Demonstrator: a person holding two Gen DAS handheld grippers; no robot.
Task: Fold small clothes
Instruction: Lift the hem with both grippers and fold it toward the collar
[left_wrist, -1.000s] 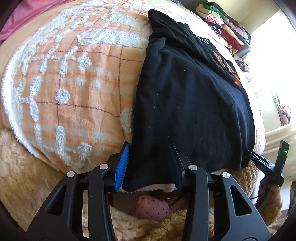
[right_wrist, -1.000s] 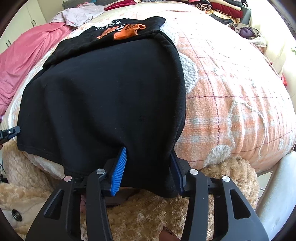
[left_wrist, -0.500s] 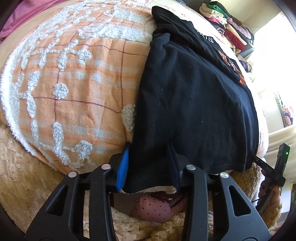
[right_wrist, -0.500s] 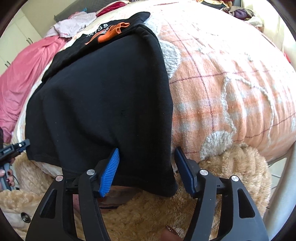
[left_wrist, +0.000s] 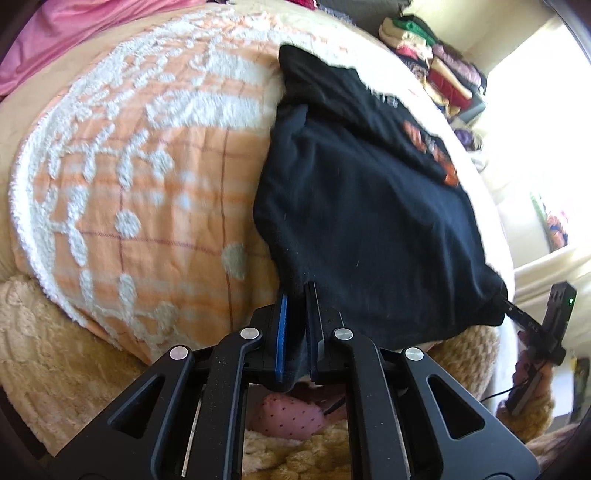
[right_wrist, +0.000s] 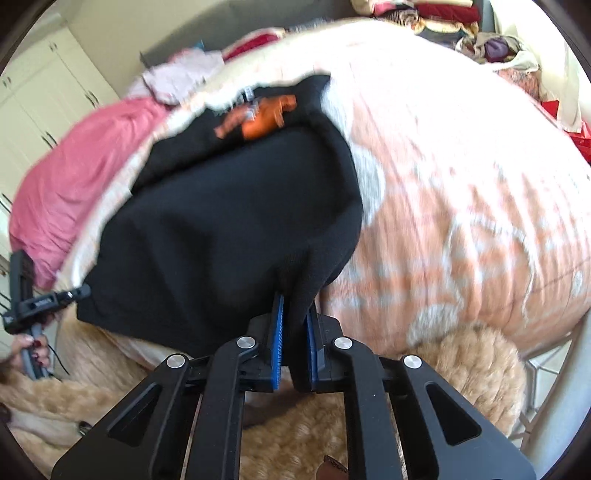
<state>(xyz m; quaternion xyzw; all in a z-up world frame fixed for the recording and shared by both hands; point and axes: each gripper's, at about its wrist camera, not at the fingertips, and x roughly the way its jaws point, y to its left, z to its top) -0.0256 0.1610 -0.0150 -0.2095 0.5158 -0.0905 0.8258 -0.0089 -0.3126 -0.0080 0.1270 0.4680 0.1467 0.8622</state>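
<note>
Item: black T-shirt with orange print, lying spread on an orange-and-white tufted bedspread, its near hem hanging over the bed's front edge toward the person; the far part is already lying doubled over, print side showing

Left gripper: jaws are pressing together on the shirt's near left corner, black cloth bunching between the blue pad and the opposite finger. Held here, judged, so the hem can be lifted as one straight edge

Right gripper: jaws are likewise clamping the near right corner, fabric gathering into a ridge above the pads. In the left wrist view it is showing at the shirt's far corner, a painted-nail hand gripping the other handle in the right wrist view

Placement: both tools are sitting at opposite ends of the same hem, well apart, keeping the cloth taut between them; likely step, carrying the hem up and over toward the print for the next fold. Risk: uneven lift skewing the crease

Surroundings: pink sheet, tan fleece blanket below the bed edge, stacked folded clothes at the far side
</note>
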